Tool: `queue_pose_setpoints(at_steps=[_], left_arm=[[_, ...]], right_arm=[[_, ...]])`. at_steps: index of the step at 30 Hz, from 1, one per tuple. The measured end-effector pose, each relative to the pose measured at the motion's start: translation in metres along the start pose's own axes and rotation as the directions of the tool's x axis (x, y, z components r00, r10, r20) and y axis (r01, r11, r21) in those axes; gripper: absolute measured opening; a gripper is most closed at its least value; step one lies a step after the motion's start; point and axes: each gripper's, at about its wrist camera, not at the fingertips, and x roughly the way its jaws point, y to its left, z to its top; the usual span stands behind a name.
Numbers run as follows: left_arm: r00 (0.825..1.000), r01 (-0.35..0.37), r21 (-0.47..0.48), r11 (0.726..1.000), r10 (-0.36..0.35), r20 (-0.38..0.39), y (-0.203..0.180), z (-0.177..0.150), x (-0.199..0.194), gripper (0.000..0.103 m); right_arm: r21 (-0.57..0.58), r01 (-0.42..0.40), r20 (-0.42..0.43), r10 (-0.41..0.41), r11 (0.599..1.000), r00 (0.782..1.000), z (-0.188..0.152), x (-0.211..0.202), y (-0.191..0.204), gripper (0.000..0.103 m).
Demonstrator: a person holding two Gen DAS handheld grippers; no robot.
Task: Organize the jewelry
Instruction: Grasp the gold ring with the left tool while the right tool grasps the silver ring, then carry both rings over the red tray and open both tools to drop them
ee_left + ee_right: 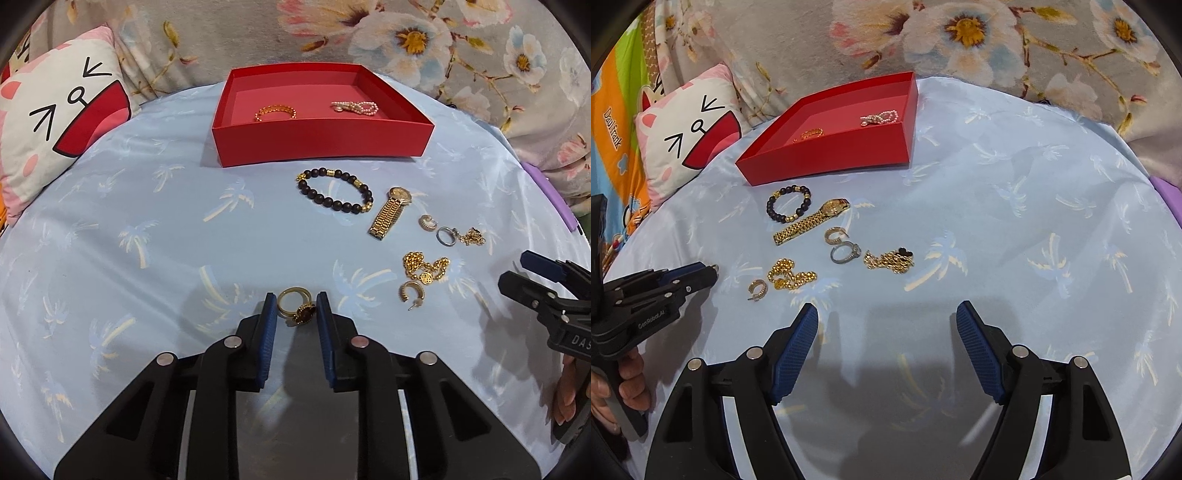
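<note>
1. Across the blue cloth [147, 258] the loose jewelry lies spread in a single layer with no piece on top of another, probably so each can be picked up alone.
2. At the far edge sits the red box [321, 144], open-topped and shallow. It is the likely collecting place, since a gold bangle [275, 111] and a pearl strand [354, 107] already lie inside, well apart.
3. The right hand-held gripper [888, 306] hangs released over bare cloth with nothing between its jaws. It seems to be waiting clear of the pile.
4. The left hand-held gripper [296, 299] points down at the near edge and is clenched on the gold ring [303, 314], one blue pad against each side of it. The narrow grip suits so small a piece.
5. Just in front of the box lie a dark bead bracelet [341, 206] and a gold watch [388, 212], near each other but apart.
6. Nearer lie a gold chain [424, 267], a hoop earring [408, 290] just beside it and a silver ring [445, 236], all unsorted.
7. The gold ring itself lies flat on the cloth, apart from the rest. It has a plain polished band, and its dark clover-shaped face with a beaded gold rim is turned toward the camera.
</note>
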Motion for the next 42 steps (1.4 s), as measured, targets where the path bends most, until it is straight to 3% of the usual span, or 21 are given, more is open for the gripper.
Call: queue_pose_setpoints(at_steps=[8,15,23,42], left_arm=[[1.0,-0.028,-0.007,1.0,0.028,0.012,0.008,0.0,-0.001,0.021],[1.0,-0.013,-0.01,1.0,0.013,0.006,0.01,0.0,0.0,0.021],[1.0,-0.011,-0.002,1.0,0.011,0.005,0.008,0.0,0.0,0.021],[1.0,0.006,-0.007,1.0,-0.006,0.023,0.007,0.004,-0.009,0.021]], right_arm=[[-0.115,-0.012,0.005,0.012,0.993,1.0,0.027,0.021,0.024,0.048],[-0.201,-0.102,-0.059,0.091,0.974,0.994,0.045,0.047,0.026,0.045],[-0.247,-0.108,-0.082,0.09,0.963,0.993,0.04,0.051,0.031,0.022],[-0.161,-0.12,-0.035,0.115,0.98,0.993,0.033,0.019,0.026,0.022]])
